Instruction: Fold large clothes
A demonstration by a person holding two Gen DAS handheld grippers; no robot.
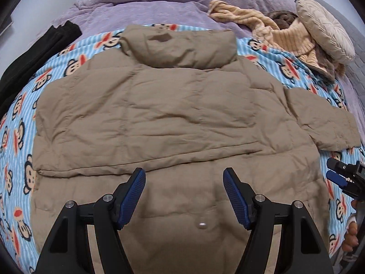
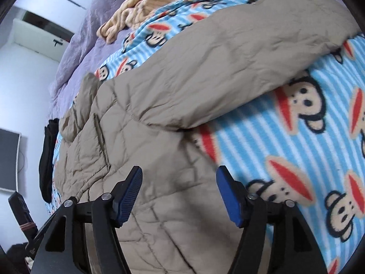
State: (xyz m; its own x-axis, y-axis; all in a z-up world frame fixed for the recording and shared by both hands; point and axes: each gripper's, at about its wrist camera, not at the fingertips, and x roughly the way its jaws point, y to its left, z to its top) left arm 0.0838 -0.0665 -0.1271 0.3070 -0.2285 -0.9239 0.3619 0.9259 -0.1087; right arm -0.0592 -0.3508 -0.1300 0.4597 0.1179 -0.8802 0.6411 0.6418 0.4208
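Below the spread left gripper (image 1: 184, 179) lies the tan jacket (image 1: 159, 114); only the right wrist view shows the right gripper (image 2: 179, 178) spread at its sleeve (image 2: 228, 73).

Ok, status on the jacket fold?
Both tongs, left and right, open, holding nothing. Tan jacket flat, one sleeve out. Nothing in the way.

Left wrist view: high above jacket (image 1: 173, 114), near hem, facing along it toward hood and far pillow (image 1: 326, 29); whole jacket in frame. Right wrist view: low, close, at jacket's right edge, rolled sideways, facing across sleeve (image 2: 228, 73) toward wall. Shared: jacket, monkey blanket (image 1: 20, 123), purple cover (image 1: 136, 11), striped knit (image 1: 262, 22), black cloth (image 1: 34, 48)
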